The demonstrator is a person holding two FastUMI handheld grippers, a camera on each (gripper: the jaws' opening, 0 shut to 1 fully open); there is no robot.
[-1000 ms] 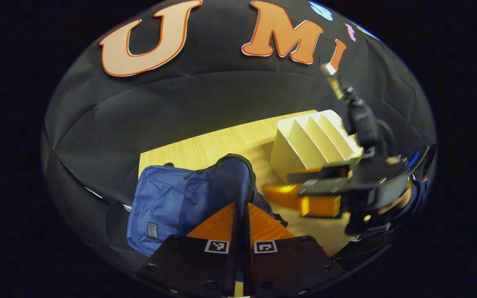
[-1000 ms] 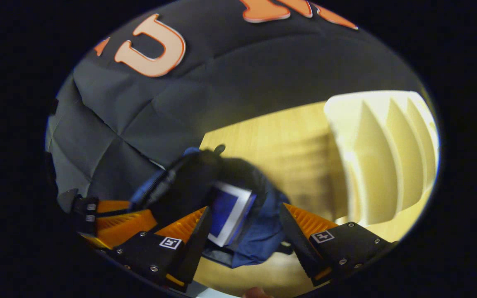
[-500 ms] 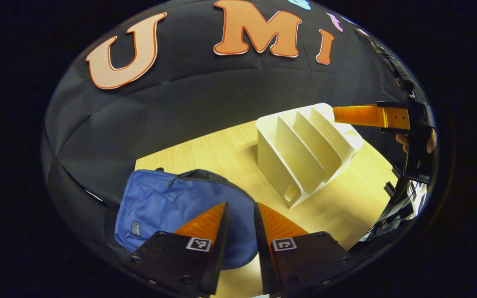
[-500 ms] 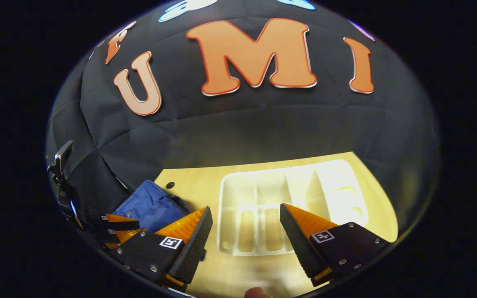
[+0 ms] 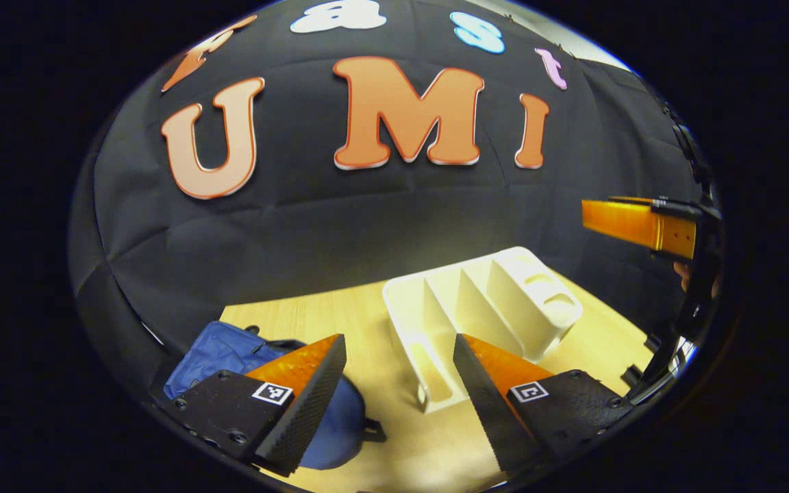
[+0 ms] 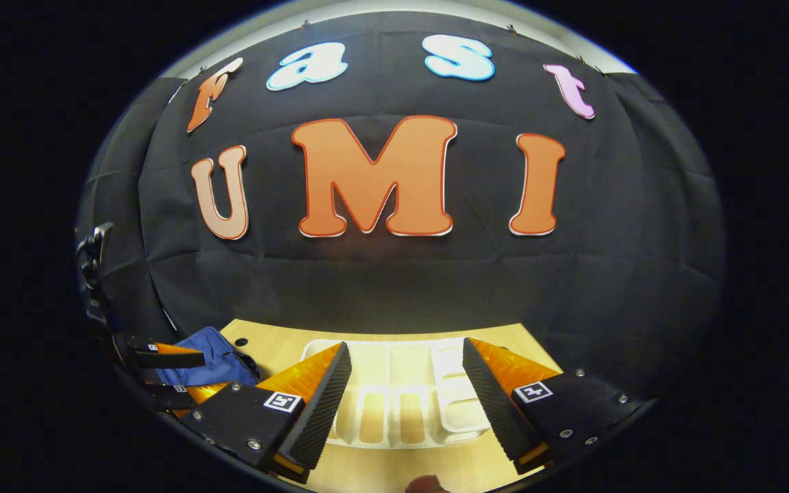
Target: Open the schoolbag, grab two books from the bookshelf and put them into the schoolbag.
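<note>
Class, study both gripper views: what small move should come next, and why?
Probably none beyond resting both hands: the bookshelf slots look empty, the blue schoolbag lies on the table, and the left hand-held gripper and right hand-held gripper are open, holding nothing.

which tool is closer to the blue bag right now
The left tool: the blue fabric schoolbag lies beside its finger, while the right tool faces the cream slotted bookshelf.
</note>
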